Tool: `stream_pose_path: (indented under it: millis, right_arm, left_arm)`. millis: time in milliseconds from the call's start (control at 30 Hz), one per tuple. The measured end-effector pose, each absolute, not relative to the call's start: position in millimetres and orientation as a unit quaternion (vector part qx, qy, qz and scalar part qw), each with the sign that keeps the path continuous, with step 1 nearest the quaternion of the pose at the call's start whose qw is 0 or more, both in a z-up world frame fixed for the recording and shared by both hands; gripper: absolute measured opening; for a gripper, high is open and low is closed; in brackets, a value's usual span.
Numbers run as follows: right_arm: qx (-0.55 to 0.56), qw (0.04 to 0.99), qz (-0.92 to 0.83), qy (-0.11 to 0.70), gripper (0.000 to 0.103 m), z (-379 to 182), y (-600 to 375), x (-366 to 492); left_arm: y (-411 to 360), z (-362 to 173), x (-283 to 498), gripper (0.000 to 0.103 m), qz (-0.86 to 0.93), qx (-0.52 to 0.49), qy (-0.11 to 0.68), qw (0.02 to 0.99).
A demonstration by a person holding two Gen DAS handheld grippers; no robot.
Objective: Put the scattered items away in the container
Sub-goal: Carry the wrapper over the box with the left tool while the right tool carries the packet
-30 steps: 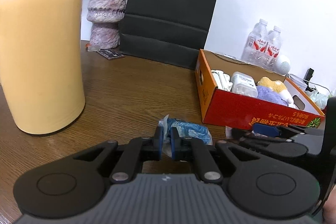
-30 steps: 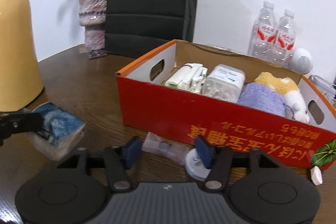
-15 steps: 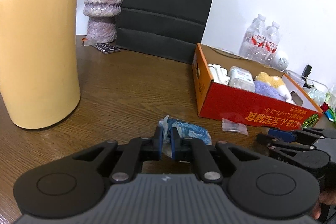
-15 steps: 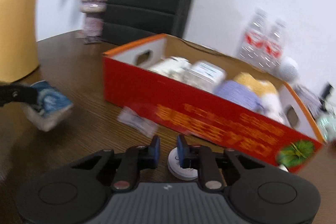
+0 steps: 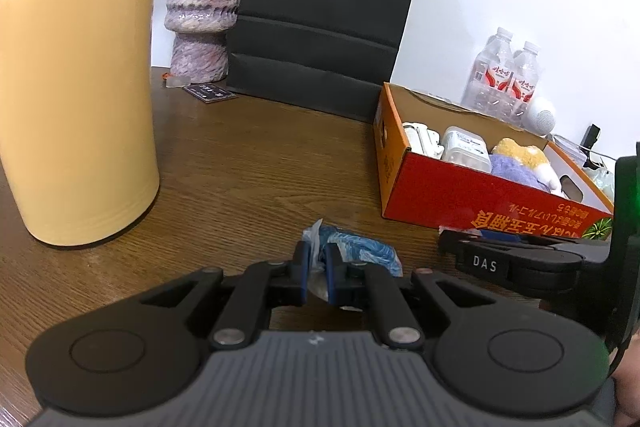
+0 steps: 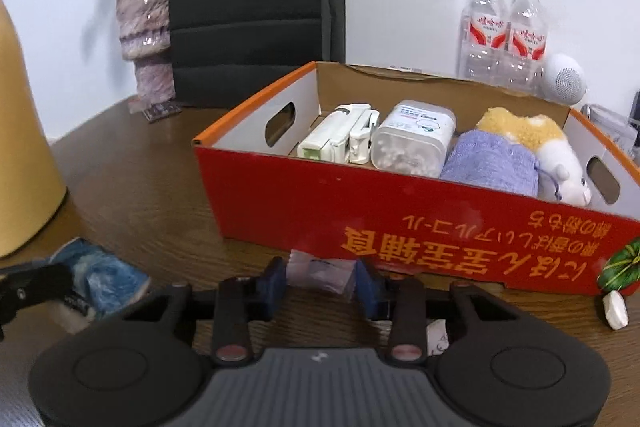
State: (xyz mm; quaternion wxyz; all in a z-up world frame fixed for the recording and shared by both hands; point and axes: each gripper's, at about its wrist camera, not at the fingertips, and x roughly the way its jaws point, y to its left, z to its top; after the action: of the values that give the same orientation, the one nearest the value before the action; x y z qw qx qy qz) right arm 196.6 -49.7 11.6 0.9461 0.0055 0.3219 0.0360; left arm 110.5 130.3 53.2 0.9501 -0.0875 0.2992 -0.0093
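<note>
My left gripper (image 5: 316,269) is shut on the wrapper edge of a blue-and-white packet (image 5: 360,253) just above the wooden table. The packet also shows in the right wrist view (image 6: 102,277). My right gripper (image 6: 322,279) is open, with a small clear plastic packet (image 6: 320,271) lying between its fingers on the table, close to the front wall of the red cardboard box (image 6: 400,211). The box (image 5: 460,191) holds a white device, a clear tub of cotton swabs and a plush toy.
A tall yellow vase (image 5: 76,87) stands at the left. A black paper bag (image 5: 320,15) and a purple flower vase (image 5: 200,15) stand at the back. Water bottles (image 6: 504,31) stand behind the box. A small white piece (image 6: 614,309) lies by the box's right corner.
My right gripper opened from nearly shut and shifted left, so the clear plastic packet now lies between its fingers. My left gripper stays shut on the blue packet.
</note>
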Motion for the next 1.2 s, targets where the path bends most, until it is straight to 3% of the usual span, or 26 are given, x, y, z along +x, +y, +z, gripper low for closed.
stream_pose_path:
  millis: [100,300,633,1000,1200]
  right_arm:
    - [0.001,0.946,0.038,0.321,0.02,12,-54,193]
    - [0.006,0.946,0.068,0.316,0.015,12,-69,170]
    - [-0.005,0.966,0.054,0.252,0.015,64,-116,75]
    - [0.013,0.971,0.037,0.237,0.015,37,-166,-60]
    - [0.037,0.979,0.035,0.199,0.015,42,-174,-97]
  left_arm:
    - [130,53,111,0.009,-0.011,-0.085,0.3,0.95]
    - [120,54,106,0.009,-0.026,-0.072,0.297,0.952]
    - [56,63,72,0.008,-0.089,-0.049,0.28,0.955]
    - [-26,66,-61,0.008,-0.096,-0.018,0.224,0.97]
    - [-35,84,-77,0.009,-0.101,-0.003,0.212,0.972]
